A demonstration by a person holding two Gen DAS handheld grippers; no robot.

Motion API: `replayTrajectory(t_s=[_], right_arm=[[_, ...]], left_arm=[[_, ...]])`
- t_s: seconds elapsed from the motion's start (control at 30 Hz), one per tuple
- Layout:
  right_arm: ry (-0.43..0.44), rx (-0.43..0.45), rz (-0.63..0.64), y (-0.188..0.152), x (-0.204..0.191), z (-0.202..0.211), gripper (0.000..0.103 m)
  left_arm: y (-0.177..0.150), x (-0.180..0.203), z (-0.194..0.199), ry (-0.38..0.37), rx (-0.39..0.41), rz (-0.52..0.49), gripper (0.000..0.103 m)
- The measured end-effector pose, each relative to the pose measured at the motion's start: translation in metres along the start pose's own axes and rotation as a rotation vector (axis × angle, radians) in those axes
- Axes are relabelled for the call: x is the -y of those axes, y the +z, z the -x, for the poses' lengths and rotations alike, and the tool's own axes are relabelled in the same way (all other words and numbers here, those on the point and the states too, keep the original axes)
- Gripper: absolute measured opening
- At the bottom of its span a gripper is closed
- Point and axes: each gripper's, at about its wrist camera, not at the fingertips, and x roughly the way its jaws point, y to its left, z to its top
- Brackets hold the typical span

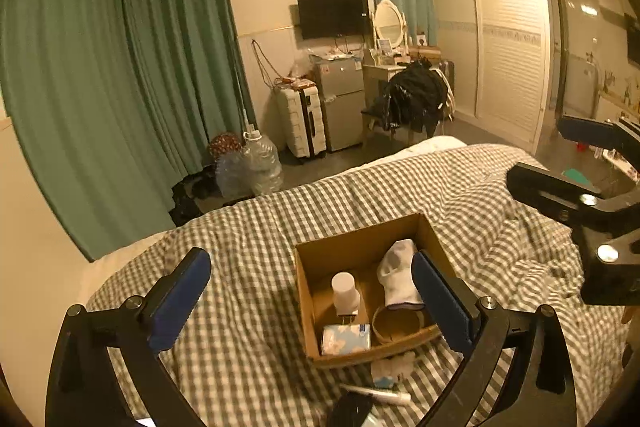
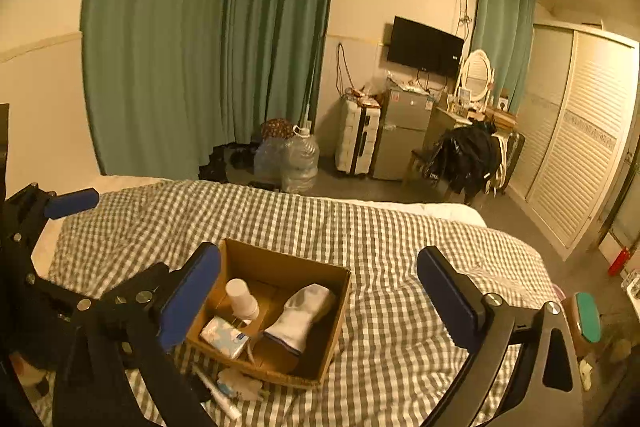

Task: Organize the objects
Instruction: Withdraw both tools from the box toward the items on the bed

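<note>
An open cardboard box [image 1: 352, 251] [image 2: 280, 259] sits on the checked bedspread. Inside are a white cup [image 1: 345, 289] [image 2: 242, 297], a white sock [image 1: 400, 275] [image 2: 304, 311], a tissue pack [image 1: 346, 339] [image 2: 224, 337] and a tape roll [image 1: 398, 323]. In front of the box lie a white tube [image 1: 380, 394] [image 2: 218, 393], a crumpled white item [image 1: 392, 367] [image 2: 240, 383] and a dark object [image 1: 350, 411]. My left gripper [image 1: 312, 305] is open and empty above the box's near side. My right gripper [image 2: 320, 299] is open and empty, hovering over the box; it also shows in the left wrist view [image 1: 560, 163].
The bed [image 2: 400, 251] fills the foreground with its far edge ahead. Beyond are green curtains [image 1: 120, 67], water jugs [image 1: 256, 167], a white suitcase [image 1: 302, 119], a small fridge [image 1: 342, 103], a chair with dark clothes [image 1: 416, 99] and a wardrobe [image 1: 508, 39].
</note>
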Motion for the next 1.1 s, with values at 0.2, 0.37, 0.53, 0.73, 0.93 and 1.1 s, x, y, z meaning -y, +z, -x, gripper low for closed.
replayTrajectory(t_s=[0.2, 0.37, 0.53, 0.73, 0.93, 1.1], right_arm=[[0.009, 0.044, 0.037, 0.004, -0.013, 0.059, 0.099], [0.036, 0.063, 0.061, -0.007, -0.025, 0.095, 0.099], [0.088, 0.046, 0.083, -0.038, -0.037, 0.104, 0.099], [0.073, 0.031, 0.079, -0.09, -0.041, 0.089, 0.1], [0.095, -0.04, 0.051, -0.138, -0.037, 0.055, 0.1], [0.14, -0.146, 0.052, -0.178, -0.044, 0.013, 0.099]], left_arm=[[-0.006, -0.012, 0.045, 0.026, 0.017, 0.01, 0.103], [-0.027, -0.014, 0.068, 0.056, 0.015, 0.003, 0.103], [-0.064, -0.015, 0.063, 0.041, -0.052, 0.009, 0.103], [-0.118, -0.01, 0.033, 0.08, -0.128, 0.039, 0.103], [-0.167, 0.002, 0.0, 0.072, -0.177, 0.116, 0.103], [-0.2, 0.018, -0.038, 0.065, -0.23, 0.115, 0.103]])
